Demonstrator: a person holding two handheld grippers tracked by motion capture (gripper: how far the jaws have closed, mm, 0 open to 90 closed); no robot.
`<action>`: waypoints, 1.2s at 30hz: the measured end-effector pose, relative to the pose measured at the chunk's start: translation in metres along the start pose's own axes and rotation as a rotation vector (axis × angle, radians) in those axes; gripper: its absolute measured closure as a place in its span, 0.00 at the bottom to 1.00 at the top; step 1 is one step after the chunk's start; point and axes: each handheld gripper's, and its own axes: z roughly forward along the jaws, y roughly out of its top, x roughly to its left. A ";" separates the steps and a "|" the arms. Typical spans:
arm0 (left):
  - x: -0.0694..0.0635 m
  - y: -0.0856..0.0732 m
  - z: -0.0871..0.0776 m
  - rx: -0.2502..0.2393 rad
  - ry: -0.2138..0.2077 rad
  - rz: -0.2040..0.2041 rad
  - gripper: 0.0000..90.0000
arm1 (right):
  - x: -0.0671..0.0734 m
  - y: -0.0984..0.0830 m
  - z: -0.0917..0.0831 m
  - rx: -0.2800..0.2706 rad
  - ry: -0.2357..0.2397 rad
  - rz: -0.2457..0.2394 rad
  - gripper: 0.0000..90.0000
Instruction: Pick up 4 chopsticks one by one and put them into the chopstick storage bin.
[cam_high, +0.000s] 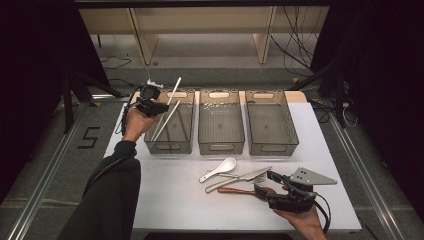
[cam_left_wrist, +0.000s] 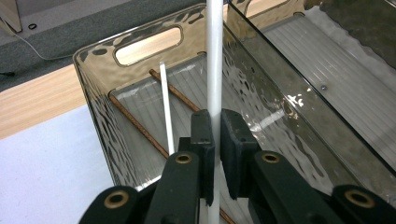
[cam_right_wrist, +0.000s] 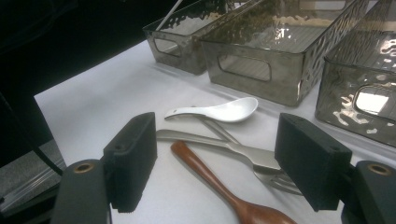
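Observation:
My left gripper (cam_high: 151, 105) (cam_left_wrist: 215, 140) is shut on a white chopstick (cam_high: 175, 89) (cam_left_wrist: 215, 56), held upright over the left smoked-plastic bin (cam_high: 170, 145) (cam_left_wrist: 98, 112). A second white chopstick (cam_high: 165, 122) (cam_left_wrist: 166, 107) leans inside that bin, and brown chopsticks (cam_left_wrist: 175, 91) lie on its floor. My right gripper (cam_high: 266, 183) (cam_right_wrist: 222, 158) stands open near the table's front, low over a pile of cutlery. Between its jaws lie a wooden spoon (cam_high: 235, 190) (cam_right_wrist: 210, 179) and a metal fork (cam_right_wrist: 261, 161). A white ceramic spoon (cam_high: 220, 169) (cam_right_wrist: 219, 111) lies just beyond them.
A metal knife (cam_high: 250, 175) lies with the cutlery. The middle bin (cam_high: 221, 125) and the right bin (cam_high: 272, 125) stand in a row beside the left one, and nothing shows in them. Bare white tabletop (cam_high: 165, 195) lies at the front left.

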 end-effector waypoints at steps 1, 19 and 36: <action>0.000 0.000 0.000 0.003 -0.001 -0.002 0.93 | 0.000 0.000 0.000 0.000 0.000 0.000 0.34; -0.001 -0.006 0.005 0.036 0.005 -0.014 0.86 | 0.000 0.000 -0.001 -0.003 0.000 0.000 0.34; -0.021 -0.022 -0.036 0.025 -0.063 -0.067 0.39 | 0.001 0.001 -0.001 -0.003 -0.001 -0.003 0.34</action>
